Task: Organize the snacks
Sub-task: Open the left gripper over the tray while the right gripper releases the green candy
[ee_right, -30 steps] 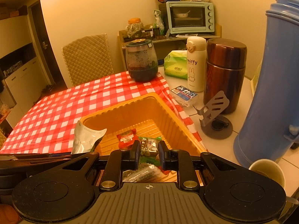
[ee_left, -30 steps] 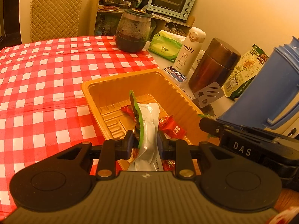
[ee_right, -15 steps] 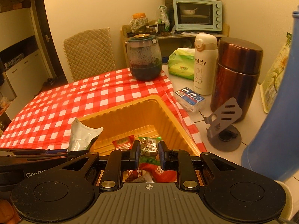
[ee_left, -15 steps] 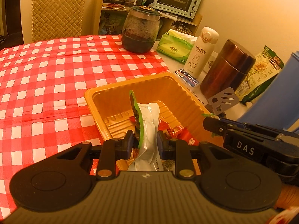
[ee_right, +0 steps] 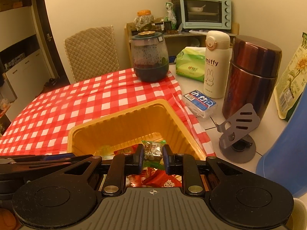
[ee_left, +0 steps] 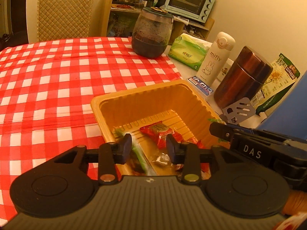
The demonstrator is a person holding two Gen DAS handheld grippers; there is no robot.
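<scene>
An orange plastic tray sits on the red checked tablecloth. My left gripper hangs over its near end with its jaws opening. The white and green pouch lies in the tray under the left finger, free of the pads. Red wrapped snacks and a small clear-wrapped one lie beside it. My right gripper is shut on a small green-edged snack packet above the tray, with red wrappers below it. The right gripper's black body shows at the right edge of the left wrist view.
A dark glass jar, green tissue pack, white miffy bottle, brown flask, blue floss box, grey phone stand and blue jug crowd the right. A quilted chair stands behind the table.
The left gripper's jaws have spread and the white and green pouch has dropped from upright between them into the tray. Both grippers came a little closer over the tray.
</scene>
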